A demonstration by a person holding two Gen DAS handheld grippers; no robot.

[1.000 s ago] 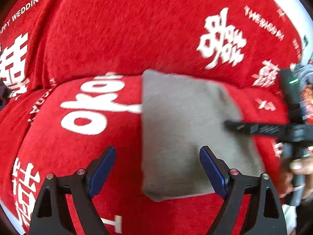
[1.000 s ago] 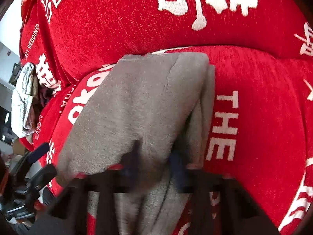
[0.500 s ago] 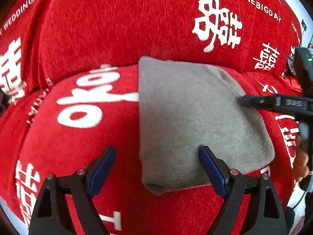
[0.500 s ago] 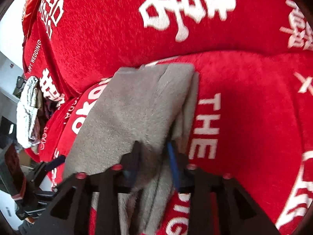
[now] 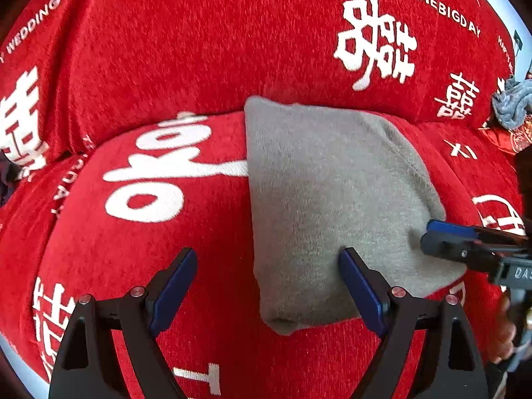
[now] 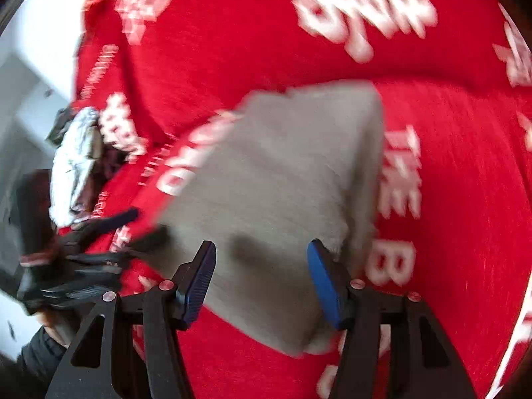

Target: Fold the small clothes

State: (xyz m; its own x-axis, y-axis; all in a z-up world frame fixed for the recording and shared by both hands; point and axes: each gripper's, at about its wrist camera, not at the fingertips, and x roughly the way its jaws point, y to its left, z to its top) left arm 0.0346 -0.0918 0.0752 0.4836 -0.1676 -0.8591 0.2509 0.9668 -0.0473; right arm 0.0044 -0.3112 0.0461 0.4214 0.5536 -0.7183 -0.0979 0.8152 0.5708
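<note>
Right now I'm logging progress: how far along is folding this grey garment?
Done: the grey garment lies folded into a compact block on the red cover. In hand: nothing; left gripper and right gripper are open. Left: possibly the crumpled cloth beyond.

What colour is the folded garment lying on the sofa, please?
Plain grey, with no print; the folded garment shows best in the left wrist view.
</note>
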